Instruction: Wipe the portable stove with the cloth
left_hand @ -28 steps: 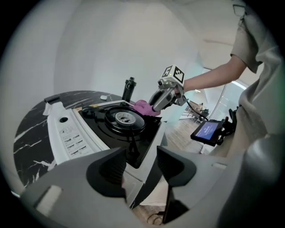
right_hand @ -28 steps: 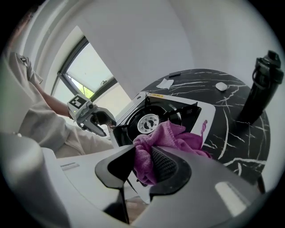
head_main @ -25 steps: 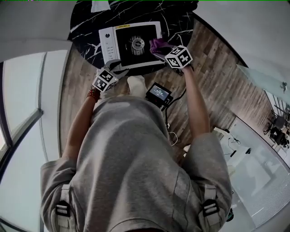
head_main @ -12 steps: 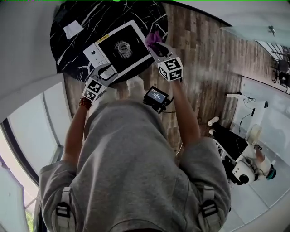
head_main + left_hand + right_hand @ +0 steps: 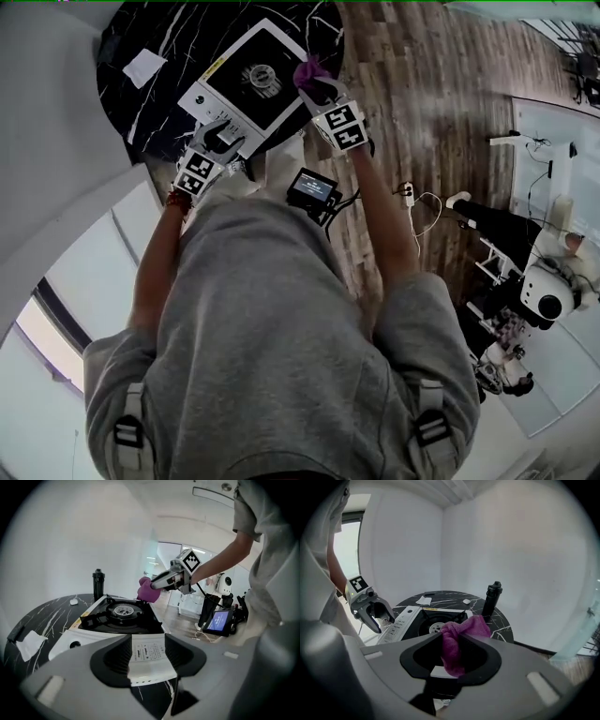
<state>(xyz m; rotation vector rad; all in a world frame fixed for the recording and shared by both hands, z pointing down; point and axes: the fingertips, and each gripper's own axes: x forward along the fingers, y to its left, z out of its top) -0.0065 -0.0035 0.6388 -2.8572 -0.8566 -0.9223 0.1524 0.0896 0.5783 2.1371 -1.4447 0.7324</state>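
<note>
Right gripper view: the purple cloth [image 5: 461, 634] is pinched in the right gripper [image 5: 452, 654], just short of the portable stove [image 5: 423, 620] ahead. Wiping is judged pending: the cloth must be lowered onto it. The left gripper [image 5: 147, 644], spread and empty, is held at the stove's front; contact is unclear.

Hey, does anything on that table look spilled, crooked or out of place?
Nothing looks spilled or damaged. The portable stove sits flat on the table, near its edge. The only stray item is a crumpled white scrap on the marble beside it. The purple cloth is clamped in the right gripper, not dropped.
</note>
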